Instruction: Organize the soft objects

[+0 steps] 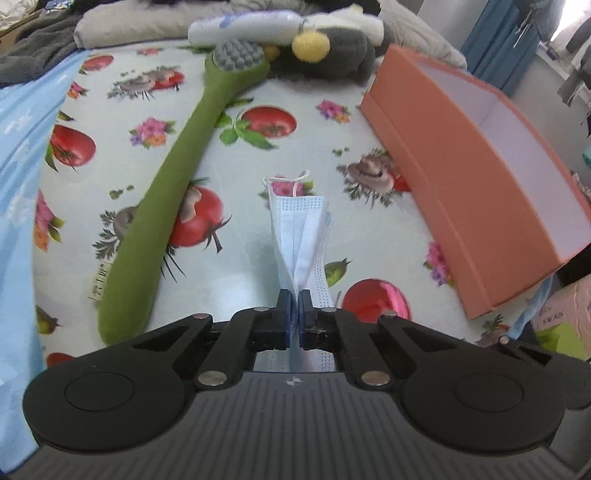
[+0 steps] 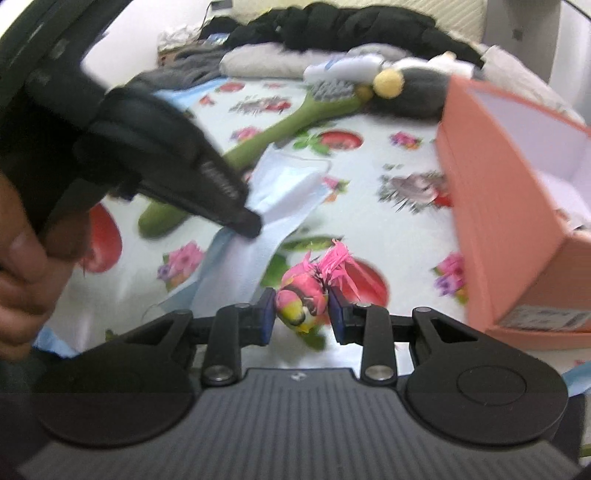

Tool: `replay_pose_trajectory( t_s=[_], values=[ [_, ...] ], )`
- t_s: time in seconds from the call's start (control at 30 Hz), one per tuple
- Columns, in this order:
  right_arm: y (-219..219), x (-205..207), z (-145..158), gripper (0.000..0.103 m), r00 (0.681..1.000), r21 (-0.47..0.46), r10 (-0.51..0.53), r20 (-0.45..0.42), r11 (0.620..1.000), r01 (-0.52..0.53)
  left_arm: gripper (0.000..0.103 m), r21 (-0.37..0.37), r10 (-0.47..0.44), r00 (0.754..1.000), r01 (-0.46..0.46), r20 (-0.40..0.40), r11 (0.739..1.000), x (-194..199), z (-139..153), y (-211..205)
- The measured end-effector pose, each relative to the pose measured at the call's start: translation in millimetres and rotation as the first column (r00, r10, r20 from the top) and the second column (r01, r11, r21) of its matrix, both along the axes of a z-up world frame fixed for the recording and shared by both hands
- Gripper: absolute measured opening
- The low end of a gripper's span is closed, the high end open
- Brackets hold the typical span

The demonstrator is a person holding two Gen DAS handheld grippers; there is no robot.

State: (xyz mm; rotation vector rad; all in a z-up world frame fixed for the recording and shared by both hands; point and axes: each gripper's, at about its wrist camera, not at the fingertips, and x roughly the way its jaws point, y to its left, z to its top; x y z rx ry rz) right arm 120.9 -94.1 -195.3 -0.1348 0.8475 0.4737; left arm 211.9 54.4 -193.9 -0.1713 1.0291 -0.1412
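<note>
Because the left gripper [image 1: 294, 295] pinches only one edge of the face mask [image 1: 301, 229] hanging ahead of it, the mask could slip free, while the right gripper [image 2: 301, 314] clamps the pink toy parrot [image 2: 303, 299].

A surface [image 1: 236, 280] wears a pale cloth printed with tomatoes, mushrooms and flowers. Light blue fabric [image 1: 18, 177] lies along its left edge. At the far end, dark clothing [image 2: 351, 26] is heaped behind a pale grey pillow [image 2: 266, 61].
</note>
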Motion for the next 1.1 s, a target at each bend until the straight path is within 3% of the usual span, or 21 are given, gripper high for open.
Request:
replay_pose_trajectory(
  t_s=[0.43,0.8,1.1],
  values=[
    [-41.7,-10.6,67.6,0.034,0.987,0.050,-0.111,0.115,0.993,0.106,0.005,-0.075,0.021,0.994,-0.012,0.111,0.997,-36.7,60.2,-21.3],
    [-70.2,-38.1,118.6,0.034,0.968,0.122,-0.147,0.201,0.985,0.124,0.005,-0.104,0.049,0.976,-0.027,0.214,0.994,-96.3,122.5,-34.3],
    [-94.4,-70.1,150.1,0.034,0.962,0.149,-0.149,0.230,0.982,0.117,0.005,-0.144,-0.004,0.967,0.042,0.255,0.989,-135.4,151.3,-67.0]
  ],
)
